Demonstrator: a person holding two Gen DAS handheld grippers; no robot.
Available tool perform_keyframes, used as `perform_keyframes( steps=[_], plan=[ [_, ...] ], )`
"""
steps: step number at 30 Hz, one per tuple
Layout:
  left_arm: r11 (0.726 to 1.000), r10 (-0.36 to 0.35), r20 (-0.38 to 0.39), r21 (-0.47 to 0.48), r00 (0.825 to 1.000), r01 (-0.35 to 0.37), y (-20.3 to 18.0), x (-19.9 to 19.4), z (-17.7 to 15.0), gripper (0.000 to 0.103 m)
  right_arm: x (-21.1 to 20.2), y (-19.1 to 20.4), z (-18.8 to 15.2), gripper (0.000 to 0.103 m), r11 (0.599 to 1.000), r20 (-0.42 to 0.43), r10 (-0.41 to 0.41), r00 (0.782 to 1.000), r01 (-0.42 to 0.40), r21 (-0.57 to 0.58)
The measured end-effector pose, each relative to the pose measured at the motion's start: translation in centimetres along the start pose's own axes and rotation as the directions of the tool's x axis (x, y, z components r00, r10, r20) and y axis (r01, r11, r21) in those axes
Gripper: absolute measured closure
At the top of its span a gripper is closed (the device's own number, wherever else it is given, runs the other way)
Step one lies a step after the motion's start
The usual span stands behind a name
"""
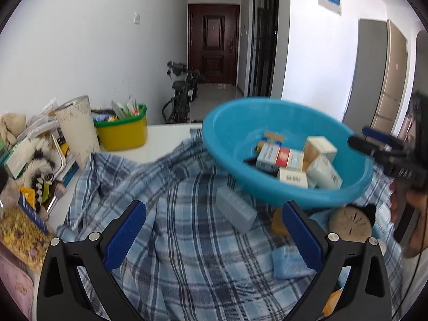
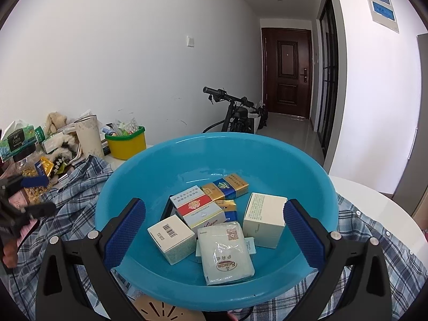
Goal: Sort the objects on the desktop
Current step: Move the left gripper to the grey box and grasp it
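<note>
A blue basin (image 1: 281, 133) (image 2: 214, 160) sits tilted on a blue plaid shirt (image 1: 187, 240) and holds several small boxes, cigarette packs and a tissue pack (image 2: 227, 251). My left gripper (image 1: 214, 208) is open above the shirt, just in front of a grey box (image 1: 235, 211) that lies partly under the basin. A light-blue pack (image 1: 289, 262) and a round beige disc (image 1: 350, 223) lie by its right finger. My right gripper (image 2: 215, 204) (image 1: 359, 137) is open over the basin's near side with nothing between its fingers. The left gripper (image 2: 48, 194) shows at the left edge.
A yellow tub with a green rim (image 1: 123, 131), a cream tumbler (image 1: 77, 131), a tissue box (image 2: 16, 141), a snack bag (image 1: 21, 232) and other clutter crowd the table's left side. A hand (image 1: 412, 214) holds the right gripper. A bicycle (image 2: 232, 115) stands beyond the white table.
</note>
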State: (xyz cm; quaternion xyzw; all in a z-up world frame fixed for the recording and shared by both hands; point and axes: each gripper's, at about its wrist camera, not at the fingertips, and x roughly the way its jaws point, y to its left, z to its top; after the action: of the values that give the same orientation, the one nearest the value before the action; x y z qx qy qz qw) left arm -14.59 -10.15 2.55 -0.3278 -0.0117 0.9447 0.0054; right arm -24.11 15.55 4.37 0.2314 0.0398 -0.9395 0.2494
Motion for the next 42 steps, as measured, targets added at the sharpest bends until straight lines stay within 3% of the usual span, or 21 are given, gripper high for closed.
perform_keyframes(
  steps=[11,21,25,27,29,30,31,42],
  plan=[
    [0.996,0.093,-0.137,0.008,0.986,-0.093,-4.1,7.6,-0.1,0.000,-0.4,-0.4,0.2,0.000,1.000,0.009,0.009,1.000,-0.009,0.019],
    [0.994,0.108,-0.151,-0.009,0.983,-0.111,-4.4,10.2,-1.3,0.001,-0.3,-0.3,0.2,0.000,1.000,0.002,0.014,1.000,-0.014,0.017],
    [0.993,0.108,-0.139,-0.021,0.984,-0.112,-4.1,10.7,-1.7,0.013,-0.2,-0.2,0.2,0.000,1.000,0.000,0.012,1.000,-0.012,0.011],
    [0.995,0.096,-0.146,-0.020,0.985,-0.100,-4.0,11.0,-1.8,0.031,-0.1,-0.1,0.1,0.000,1.000,-0.003,0.012,1.000,-0.012,0.010],
    [0.996,0.083,-0.161,-0.025,0.983,-0.088,-3.9,11.4,-2.1,0.068,-0.1,-0.1,0.1,0.000,1.000,-0.005,0.013,1.000,-0.013,0.010],
    [0.996,0.076,-0.171,-0.033,0.982,-0.082,-3.8,11.6,-2.2,0.072,-0.1,-0.1,0.1,0.000,1.000,-0.005,0.013,1.000,-0.013,0.009],
    [0.996,0.073,-0.169,-0.040,0.983,-0.081,-3.6,11.5,-2.2,0.081,-0.1,0.0,0.1,0.000,1.000,-0.005,0.012,1.000,-0.012,0.007],
    [0.998,0.062,-0.131,-0.011,0.989,-0.064,-4.2,10.4,-2.3,0.082,0.2,0.5,0.0,0.000,1.000,-0.017,0.021,1.000,-0.021,-0.002]
  ],
)
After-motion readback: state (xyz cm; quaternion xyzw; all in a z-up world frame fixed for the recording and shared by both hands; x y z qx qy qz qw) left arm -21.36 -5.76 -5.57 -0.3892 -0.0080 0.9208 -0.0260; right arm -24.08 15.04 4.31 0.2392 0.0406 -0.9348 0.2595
